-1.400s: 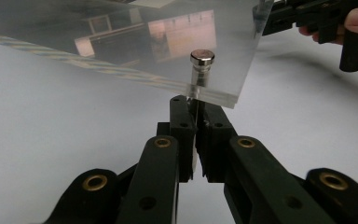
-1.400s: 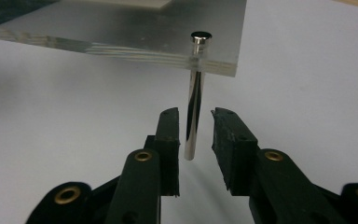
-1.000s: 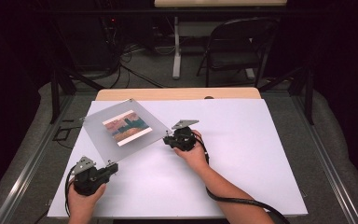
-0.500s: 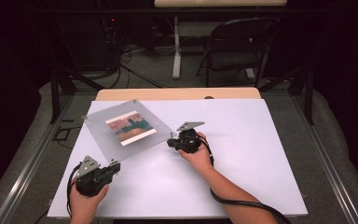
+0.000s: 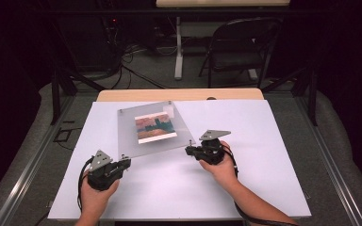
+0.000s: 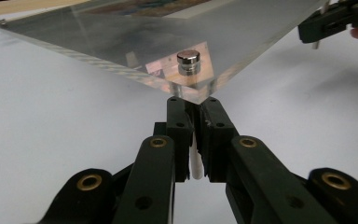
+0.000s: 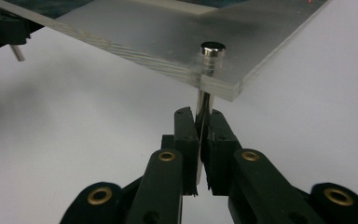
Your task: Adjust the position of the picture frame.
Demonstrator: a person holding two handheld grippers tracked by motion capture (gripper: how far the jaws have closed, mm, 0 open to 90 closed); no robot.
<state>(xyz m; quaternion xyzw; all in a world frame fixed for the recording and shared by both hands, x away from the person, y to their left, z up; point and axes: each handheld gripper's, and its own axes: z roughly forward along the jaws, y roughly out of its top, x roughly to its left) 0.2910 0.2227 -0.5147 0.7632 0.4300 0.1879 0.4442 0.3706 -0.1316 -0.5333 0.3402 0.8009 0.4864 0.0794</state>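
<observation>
Lying lifted over the left-centre of the white desk, clear acrylic frame with a landscape picture sandwiched inside, tilted, far edge near the desk's wooden strip. Metal standoff pins at its corners. Left gripper jaws closed on the pin under the near-left corner, a white stub showing between the pads in the left gripper view. Right gripper jaws closed on the pin under the near-right corner, the metal shaft clamped between the pads in the right gripper view. Both hands come in from the bottom edge, cables trailing. Beyond the desk a folding chair stands on the dark floor.
</observation>
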